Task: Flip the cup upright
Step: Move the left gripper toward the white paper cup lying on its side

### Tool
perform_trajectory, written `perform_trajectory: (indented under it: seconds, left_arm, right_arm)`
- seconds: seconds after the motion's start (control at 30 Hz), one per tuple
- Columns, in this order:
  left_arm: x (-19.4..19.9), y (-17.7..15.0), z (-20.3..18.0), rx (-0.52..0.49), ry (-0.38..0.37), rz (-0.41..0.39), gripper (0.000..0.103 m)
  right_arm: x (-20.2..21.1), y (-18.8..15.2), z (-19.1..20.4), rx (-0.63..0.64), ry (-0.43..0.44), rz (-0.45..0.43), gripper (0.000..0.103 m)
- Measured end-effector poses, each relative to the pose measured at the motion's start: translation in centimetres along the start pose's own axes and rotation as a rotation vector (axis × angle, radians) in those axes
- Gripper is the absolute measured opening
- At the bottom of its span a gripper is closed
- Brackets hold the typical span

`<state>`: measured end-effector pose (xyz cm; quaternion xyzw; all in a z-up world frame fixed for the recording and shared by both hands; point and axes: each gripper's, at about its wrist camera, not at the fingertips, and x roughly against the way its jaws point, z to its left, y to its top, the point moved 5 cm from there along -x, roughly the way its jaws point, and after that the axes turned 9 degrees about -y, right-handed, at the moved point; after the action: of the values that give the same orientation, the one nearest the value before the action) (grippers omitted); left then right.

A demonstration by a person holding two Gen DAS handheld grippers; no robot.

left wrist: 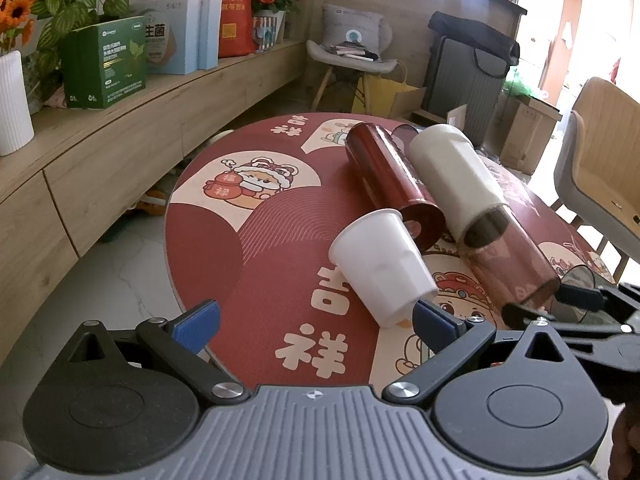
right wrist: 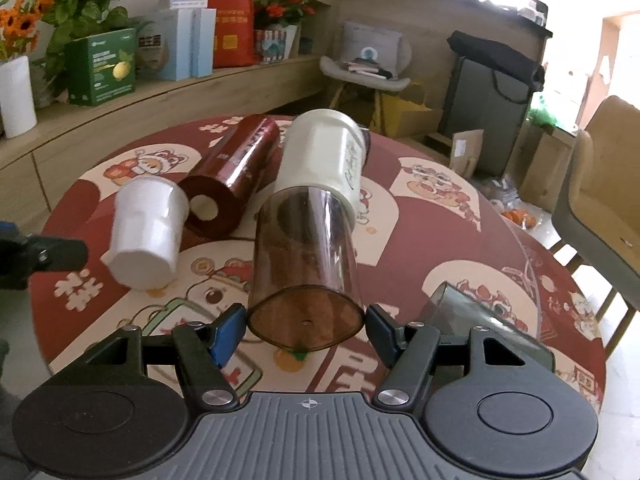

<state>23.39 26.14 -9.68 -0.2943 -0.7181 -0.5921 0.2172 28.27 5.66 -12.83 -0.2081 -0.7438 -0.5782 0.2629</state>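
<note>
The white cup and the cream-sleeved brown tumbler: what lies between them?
The dark red cylinder lies between the white cup and the brown tumbler, on its side; both wrist views show it.

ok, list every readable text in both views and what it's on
"吉祥": red tablecloth, large cream characters.
"福" and "禄": cartoon's pouch on the tablecloth.
"生菌": pale blue box, partly hidden.
Green box, red bag, cursive on the cream cup sleeve: too small or blurred.

- Left gripper [left wrist: 316, 322]: black linkage arms, blue pads [left wrist: 197, 326], silver screws, ribbed grey base with a crosshair mark.
- Right gripper [right wrist: 306, 334]: same black arms, blue pads [right wrist: 228, 334], round black discs.
</note>
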Motion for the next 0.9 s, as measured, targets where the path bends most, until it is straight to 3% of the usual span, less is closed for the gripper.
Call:
perform_trajectory:
  seconds: [0.3,0.43,0.67,0.9]
  left_arm:
    - [-0.2,0.0,0.3,0.011,-0.004,0.005,0.103]
    - [-0.3,0.3,0.5,0.038,-0.028,0.01,0.103]
    - [-0.9,1.1,1.0,0.083,0.017,0.046,0.102]
    - [-1.0,2.4,-0.9,0.043,0.017,0.064,0.102]
  right_arm:
    - [-1.0,0.8,0.1,0.011,-0.05,0.003,0.063]
    - [-0.4,0.4,0.5,0.019,-0.037,-0.006,0.067]
    - [-0.4,-0.1,0.4,-0.006,-0.019,-0.008,0.069]
    - [0.2,-0.1,-0.5,-0.039,0.004,-0.042,0.069]
